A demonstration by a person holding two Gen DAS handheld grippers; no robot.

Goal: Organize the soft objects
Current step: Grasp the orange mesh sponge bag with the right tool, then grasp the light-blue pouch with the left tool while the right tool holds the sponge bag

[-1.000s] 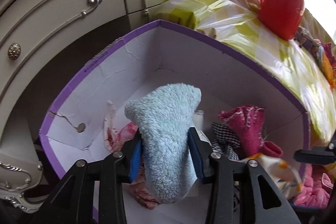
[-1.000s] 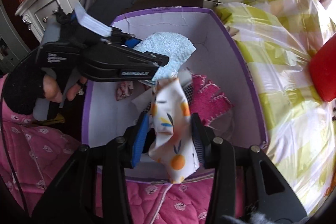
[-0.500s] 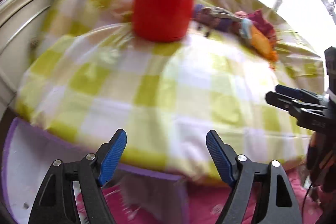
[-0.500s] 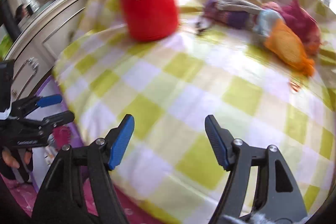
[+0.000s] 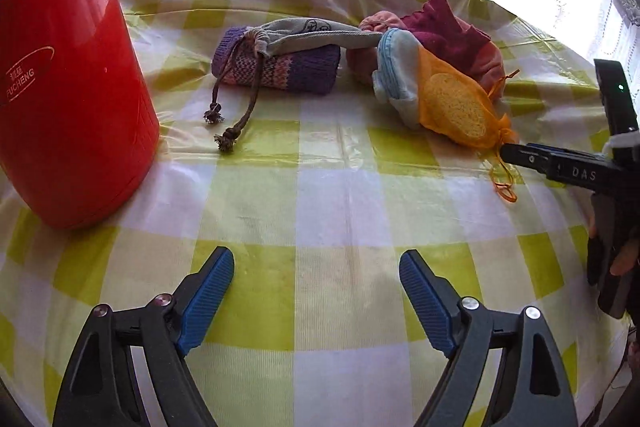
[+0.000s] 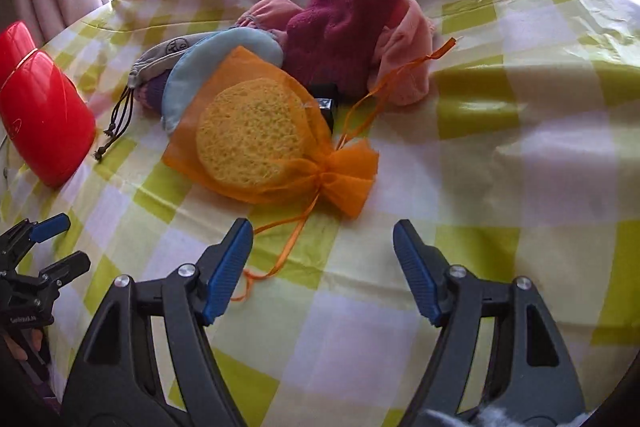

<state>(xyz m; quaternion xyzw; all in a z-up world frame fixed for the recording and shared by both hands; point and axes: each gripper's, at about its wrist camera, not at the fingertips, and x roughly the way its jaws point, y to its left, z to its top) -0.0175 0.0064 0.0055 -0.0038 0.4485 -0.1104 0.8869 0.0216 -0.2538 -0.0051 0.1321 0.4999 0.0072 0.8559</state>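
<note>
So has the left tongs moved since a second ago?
Yes. The left tongs have left the purple-rimmed box, where they gripped a blue sock, and now sit open above the checked tablecloth, right of the red flask.

red flask [image 5: 68, 99], yellow-green checked tablecloth [image 5: 320, 195]

The red container [image 5: 68, 99] is cut off by the left edge. The pink cloth [image 6: 404, 43] lies mostly hidden beneath the maroon sock [image 6: 336, 35].

Both wrist views look forward low over the checked tablecloth [image 5: 320, 195]; they share the pile of soft things [image 6: 320, 59].
</note>
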